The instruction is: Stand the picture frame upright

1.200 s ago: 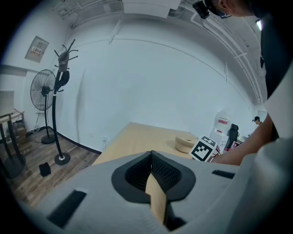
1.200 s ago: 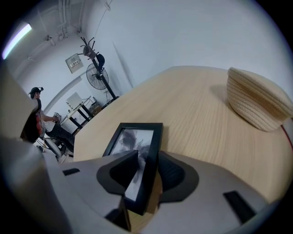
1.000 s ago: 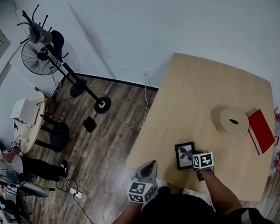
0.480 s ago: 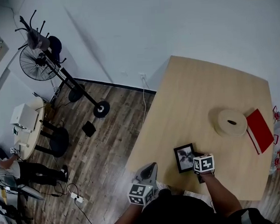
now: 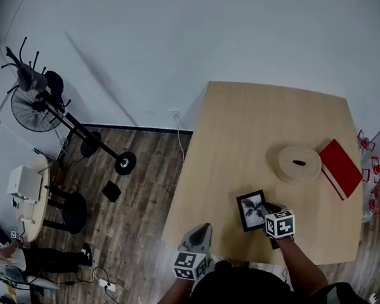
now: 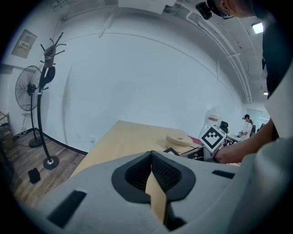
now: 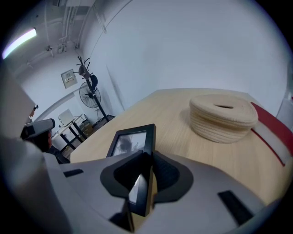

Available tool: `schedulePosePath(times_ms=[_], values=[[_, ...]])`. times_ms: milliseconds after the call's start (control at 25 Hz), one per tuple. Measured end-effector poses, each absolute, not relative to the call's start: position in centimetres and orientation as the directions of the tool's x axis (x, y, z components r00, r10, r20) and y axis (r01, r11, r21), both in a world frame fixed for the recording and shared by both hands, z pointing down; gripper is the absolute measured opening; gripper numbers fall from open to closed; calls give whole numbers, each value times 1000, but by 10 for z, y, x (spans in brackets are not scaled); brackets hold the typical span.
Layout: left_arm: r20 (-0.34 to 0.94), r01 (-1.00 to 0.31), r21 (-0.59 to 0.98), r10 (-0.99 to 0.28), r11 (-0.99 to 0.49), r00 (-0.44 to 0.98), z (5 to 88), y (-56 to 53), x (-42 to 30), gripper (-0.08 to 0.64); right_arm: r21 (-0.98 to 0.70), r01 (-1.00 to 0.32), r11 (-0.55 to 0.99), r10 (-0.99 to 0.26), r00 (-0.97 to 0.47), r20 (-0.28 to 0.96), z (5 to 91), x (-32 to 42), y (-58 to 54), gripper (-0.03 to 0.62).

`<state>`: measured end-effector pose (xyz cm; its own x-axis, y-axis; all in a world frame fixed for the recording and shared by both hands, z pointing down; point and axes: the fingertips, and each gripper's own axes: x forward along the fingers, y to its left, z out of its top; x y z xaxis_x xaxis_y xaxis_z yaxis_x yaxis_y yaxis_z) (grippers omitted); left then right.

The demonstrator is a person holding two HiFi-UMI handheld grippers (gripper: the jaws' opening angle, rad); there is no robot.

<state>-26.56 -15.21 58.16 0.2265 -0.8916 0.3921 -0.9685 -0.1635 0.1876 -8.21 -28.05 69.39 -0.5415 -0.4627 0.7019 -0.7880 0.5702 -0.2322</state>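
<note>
Black-rimmed and glazed, the picture frame [image 5: 251,210] sat by the table's [image 5: 264,112] near edge in the head view, near a round woven basket [image 5: 296,163] whose inside was hidden. In the left gripper view, the left gripper [image 6: 151,154] was closed on nothing. In the right gripper view, the right gripper [image 7: 147,160], its jaws having just been closing, pinched the picture frame's rim, probably the safest hold on something light, stiff and breakable.

- The picture frame [image 5: 251,210] is at the near part of the table [image 5: 252,132], right of its middle.
- The woven disc [image 5: 297,163] lies farther and to the right of the frame, and the book [image 5: 341,168] lies just right of the disc.
- The right gripper [image 5: 267,211] is at the frame's near right edge.
- The left gripper [image 5: 203,229] is at the table's near left edge.
- The fan [image 5: 27,109] and coat stand [image 5: 67,119] are on the floor, far left.
</note>
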Motion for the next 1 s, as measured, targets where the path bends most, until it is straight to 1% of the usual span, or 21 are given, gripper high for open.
schedulePosePath(times_ms=[120, 280, 520, 840, 1000], values=[[388, -959, 188, -881, -213, 272, 580, -168, -252, 5, -231, -818, 527, -514, -523, 680, 683, -62, -291, 69], [413, -942, 203, -849, -266, 329, 584, -184, -229, 5, -221, -855, 469, -584, -488, 649, 672, -29, -309, 71], [407, -909, 204, -812, -364, 417, 585, -206, -195, 5, -218, -911, 351, -677, -408, 613, 659, 28, -333, 71], [422, -884, 185, -778, -429, 466, 586, -223, -173, 5, -229, -944, 238, -730, -329, 599, 662, 75, -354, 71], [437, -877, 189, -762, -441, 477, 589, -226, -167, 5, -223, -951, 213, -728, -307, 613, 670, 86, -360, 71]])
